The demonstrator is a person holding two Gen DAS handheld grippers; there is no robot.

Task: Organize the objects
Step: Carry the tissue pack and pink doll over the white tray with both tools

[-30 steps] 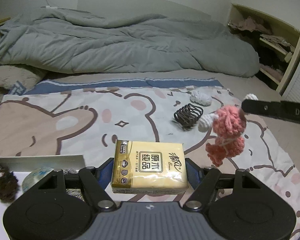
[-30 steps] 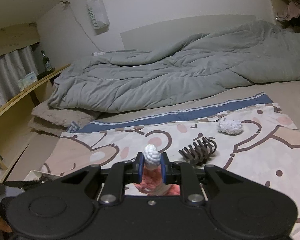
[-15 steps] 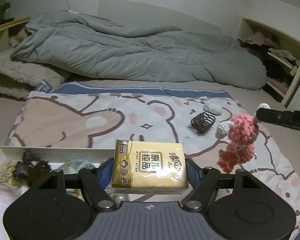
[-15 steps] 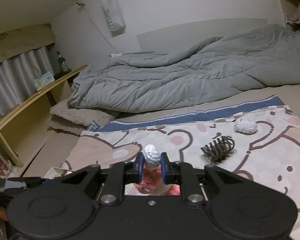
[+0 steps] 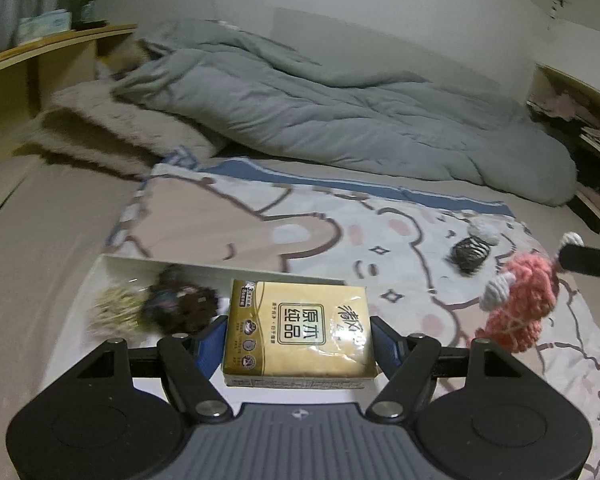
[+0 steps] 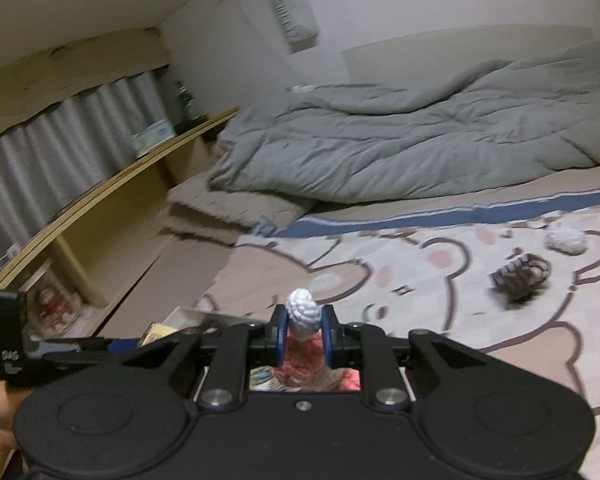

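We see the left gripper (image 5: 298, 336) clamped on a gold tissue pack (image 5: 298, 330) over the white tray's (image 5: 100, 276) right end; right gripper (image 6: 304, 338) pinches the pink knitted doll (image 5: 522, 306) above open blanket (image 5: 260, 228), right of the tray.

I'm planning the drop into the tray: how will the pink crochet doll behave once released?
The pink crochet doll dangles limply from the right gripper, pinched by a white knob, so it's probably soft and light. It'll likely flop rather than roll, and landing in the white tray shouldn't harm it.

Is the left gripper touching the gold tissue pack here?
Touching. In the left wrist view, both blue pads of the left gripper press against the sides of the tissue pack, with no gap.
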